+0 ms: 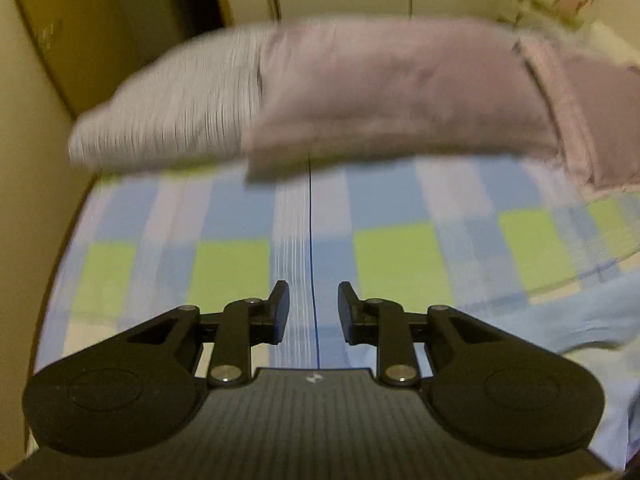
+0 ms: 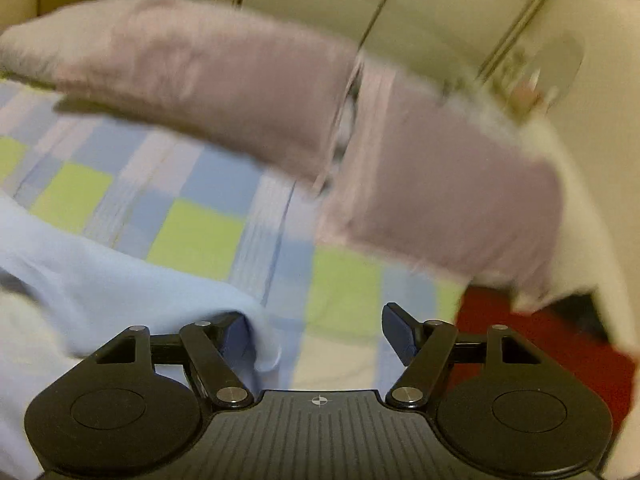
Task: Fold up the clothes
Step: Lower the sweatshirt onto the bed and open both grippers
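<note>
Your left gripper [image 1: 313, 312] hangs released over the bed [image 1: 404, 256], jaws parted with nothing between them; only the checked blue, green and lilac sheet shows in the gap. Take that bed as your landmark. At its far end lie two mauve pillows [image 1: 380, 100] side by side, and a striped grey one [image 1: 172, 116] sits just beside them toward the bed's left edge. Both views are blurred, so fine detail on the pillows is lost.

The garment to fold is the light blue cloth [image 2: 104, 276], lying on the near part of the bed. In the left wrist view it shows only at the lower right, apart from your left gripper. In the right wrist view it spreads across the near left of the bed and bunches up against the left finger [image 2: 236, 334] of your right gripper [image 2: 320, 336]. Those jaws stand wide apart: the cloth touches and partly hides the left finger, while the right finger is bare over the sheet, so nothing is clamped.

Off the bed's right edge, a red surface [image 2: 520, 340] shows below. Pale cabinet doors [image 2: 440, 0] stand behind the bed's far end.
</note>
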Demonstrator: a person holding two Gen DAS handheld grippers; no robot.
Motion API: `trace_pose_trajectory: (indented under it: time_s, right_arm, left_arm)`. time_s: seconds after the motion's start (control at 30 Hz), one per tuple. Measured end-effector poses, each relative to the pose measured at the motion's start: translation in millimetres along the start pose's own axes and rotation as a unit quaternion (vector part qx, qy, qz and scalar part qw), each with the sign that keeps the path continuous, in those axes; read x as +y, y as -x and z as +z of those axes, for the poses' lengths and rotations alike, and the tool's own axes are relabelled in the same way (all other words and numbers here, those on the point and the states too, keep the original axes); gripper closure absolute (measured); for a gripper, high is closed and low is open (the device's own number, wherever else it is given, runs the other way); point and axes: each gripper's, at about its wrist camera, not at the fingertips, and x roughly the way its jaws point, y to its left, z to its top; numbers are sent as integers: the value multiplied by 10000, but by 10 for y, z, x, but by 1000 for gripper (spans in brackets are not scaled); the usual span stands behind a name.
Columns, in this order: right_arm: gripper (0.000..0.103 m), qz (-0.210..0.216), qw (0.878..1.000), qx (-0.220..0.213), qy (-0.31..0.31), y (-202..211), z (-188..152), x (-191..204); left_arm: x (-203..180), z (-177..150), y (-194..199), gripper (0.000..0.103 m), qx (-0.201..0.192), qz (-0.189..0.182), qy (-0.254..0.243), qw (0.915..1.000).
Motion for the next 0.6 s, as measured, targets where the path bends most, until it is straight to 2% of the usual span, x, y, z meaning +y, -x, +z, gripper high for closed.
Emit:
trace_pose_trajectory:
  time_s: [0.13, 0.27, 0.43, 0.6]
  right_arm:
    - [33, 145, 9988, 357, -304, -325, -321, 49]
    - [33, 312, 9991, 254, -165, -622, -430, 93]
    - [33, 519, 9986, 126, 11, -993, -567, 147]
    - [33, 726, 9972, -3, 186, -1364, -703, 201]
  left_arm:
    - [-86, -345, -190, 79, 473, -247, 72, 9985]
    - [-453, -616, -425, 75, 657, -623, -450, 9949]
    - [-900, -886, -773, 68, 600, -1136, -1154, 9850]
    - [-1083, -872, -1379, 66, 425, -1242, -1810, 9747]
